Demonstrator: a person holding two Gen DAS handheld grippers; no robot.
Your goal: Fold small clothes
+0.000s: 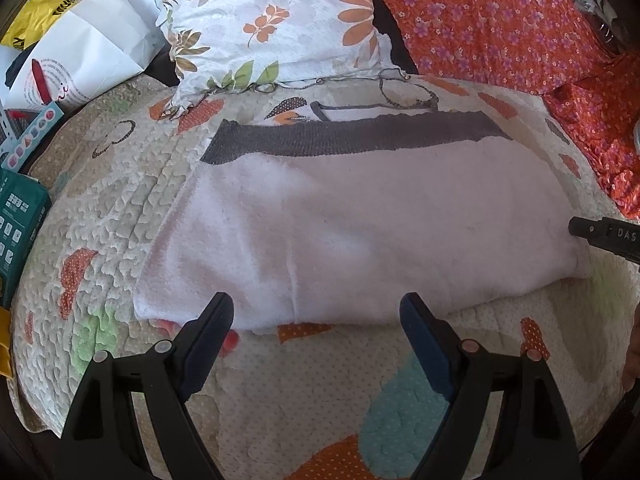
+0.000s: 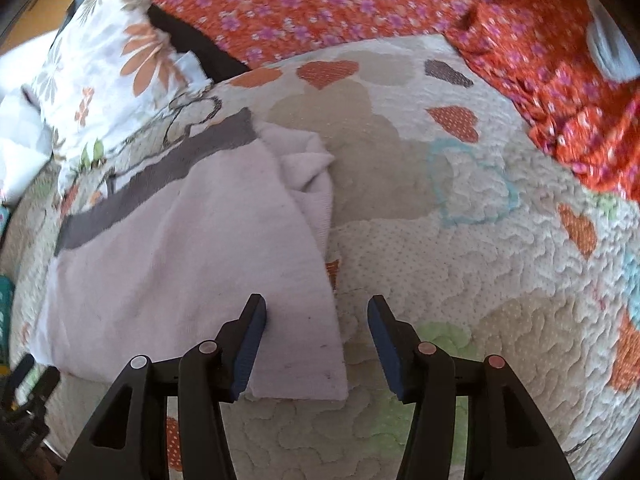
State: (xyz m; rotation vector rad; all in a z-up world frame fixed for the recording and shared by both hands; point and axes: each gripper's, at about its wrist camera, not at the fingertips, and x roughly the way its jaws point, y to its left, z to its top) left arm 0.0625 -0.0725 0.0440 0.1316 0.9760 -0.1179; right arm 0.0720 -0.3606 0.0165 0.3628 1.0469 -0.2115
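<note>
- While the pale garment (image 1: 352, 232) lies flat on the quilt (image 1: 120, 208), its grey waistband (image 1: 352, 136) at the far edge, both grippers hover at its near edge with nothing held.
- Left gripper (image 1: 316, 312): fingers spread wide and empty, poised over the near hem, left of centre.
- Right gripper (image 2: 316, 316): fingers about half open and empty; they straddle the near right corner, one finger (image 2: 252, 332) over the cloth, the other over bare quilt.
- The right side already looks doubled over, with a loose bunch of cloth (image 2: 312, 168) sticking out near the waistband.
- My judgement: the step in hand is pinching the near hem at two points for the next fold.
- To do it well, lower each gripper until the lower finger slides under all layers, not the top one alone.
- Take the quilt's puffy surface into account; a deep bite could catch the quilt too.
- Grip near both corners, so the hem lifts evenly and lands square on the waistband.
</note>
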